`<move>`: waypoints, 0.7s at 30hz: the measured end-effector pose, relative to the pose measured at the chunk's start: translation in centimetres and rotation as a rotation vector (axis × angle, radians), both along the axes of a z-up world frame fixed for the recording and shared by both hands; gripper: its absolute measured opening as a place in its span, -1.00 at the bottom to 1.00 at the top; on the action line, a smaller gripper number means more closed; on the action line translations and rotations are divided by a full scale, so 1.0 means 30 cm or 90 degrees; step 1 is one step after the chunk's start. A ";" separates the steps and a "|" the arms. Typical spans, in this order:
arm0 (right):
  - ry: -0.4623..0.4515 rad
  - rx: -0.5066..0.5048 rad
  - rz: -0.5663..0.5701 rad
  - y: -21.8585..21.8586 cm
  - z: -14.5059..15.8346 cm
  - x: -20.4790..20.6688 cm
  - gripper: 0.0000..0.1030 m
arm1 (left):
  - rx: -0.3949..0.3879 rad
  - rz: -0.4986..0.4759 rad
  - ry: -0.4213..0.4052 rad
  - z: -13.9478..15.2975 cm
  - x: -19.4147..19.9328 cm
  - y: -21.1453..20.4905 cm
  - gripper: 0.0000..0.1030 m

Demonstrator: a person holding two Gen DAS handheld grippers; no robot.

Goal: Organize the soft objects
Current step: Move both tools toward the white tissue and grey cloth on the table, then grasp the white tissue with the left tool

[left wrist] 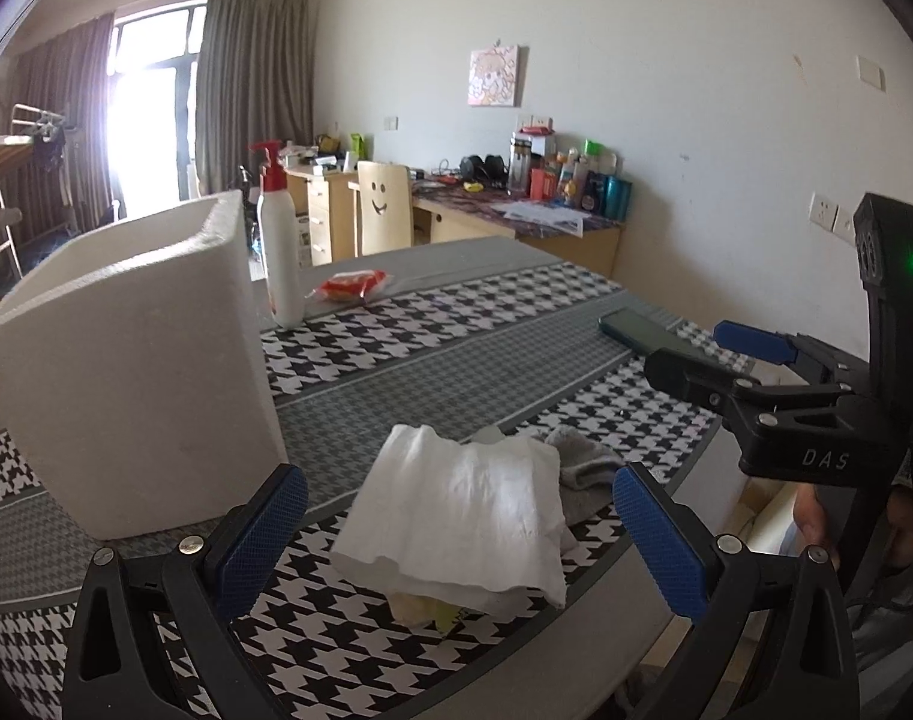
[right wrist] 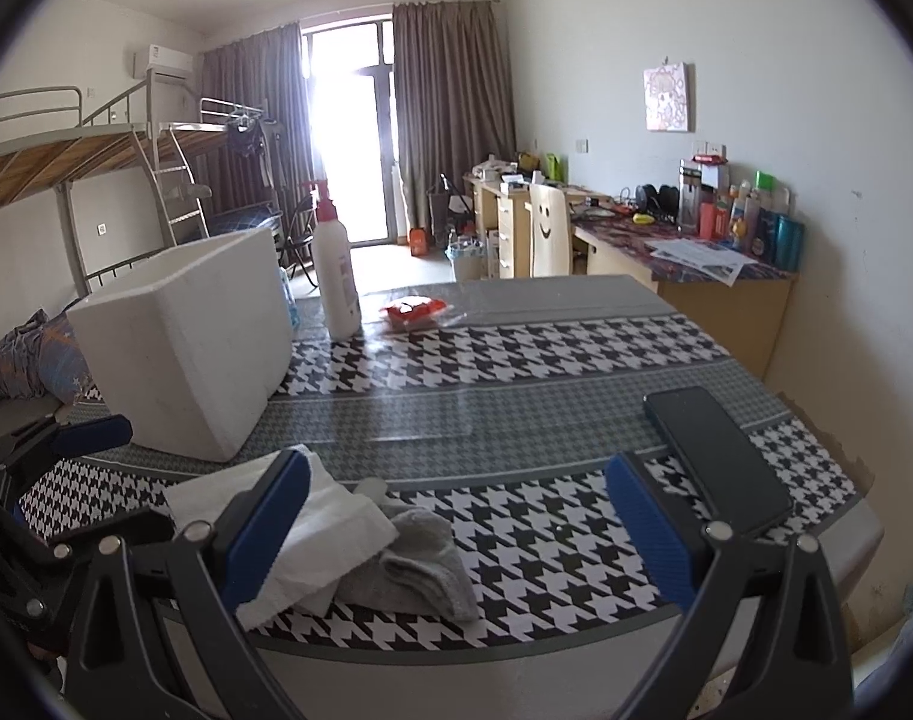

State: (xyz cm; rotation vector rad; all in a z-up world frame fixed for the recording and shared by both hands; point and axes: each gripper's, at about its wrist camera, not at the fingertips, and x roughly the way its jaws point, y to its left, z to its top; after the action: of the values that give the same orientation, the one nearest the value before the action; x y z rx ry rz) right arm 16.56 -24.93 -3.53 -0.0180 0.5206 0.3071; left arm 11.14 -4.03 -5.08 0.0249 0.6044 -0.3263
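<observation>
Nothing looks sorted yet: my left hand-held gripper (left wrist: 459,525) and right hand-held gripper (right wrist: 456,516) both gape wide, empty, while cloth (left wrist: 462,510) and sock (right wrist: 414,564) lie heaped just beside the box (left wrist: 126,372).

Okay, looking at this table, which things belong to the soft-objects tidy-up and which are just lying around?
For the job:
white cloth
grey sock
white foam box
left gripper, open
right gripper, open

Just lying about:
lotion pump bottle
red snack packet
dark phone
</observation>
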 end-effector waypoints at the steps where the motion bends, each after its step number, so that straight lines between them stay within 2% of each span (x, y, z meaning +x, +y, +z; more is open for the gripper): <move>1: 0.005 0.002 -0.002 -0.004 -0.007 0.004 0.95 | 0.004 -0.003 0.004 -0.007 0.003 -0.007 0.92; 3: 0.012 0.006 -0.006 -0.012 -0.017 0.010 0.95 | 0.013 -0.020 0.021 -0.023 0.015 -0.028 0.75; 14: 0.038 0.023 -0.010 -0.039 -0.059 0.040 0.95 | 0.058 -0.043 0.082 -0.104 0.061 -0.095 0.46; 21: 0.050 0.044 -0.016 -0.060 -0.069 0.058 0.95 | 0.072 -0.038 0.115 -0.138 0.085 -0.095 -0.10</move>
State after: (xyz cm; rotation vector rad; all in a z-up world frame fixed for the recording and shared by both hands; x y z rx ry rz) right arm 18.31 -26.72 -5.60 0.0672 0.5881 0.3019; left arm 13.70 -6.87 -9.22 0.1233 0.8017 -0.3542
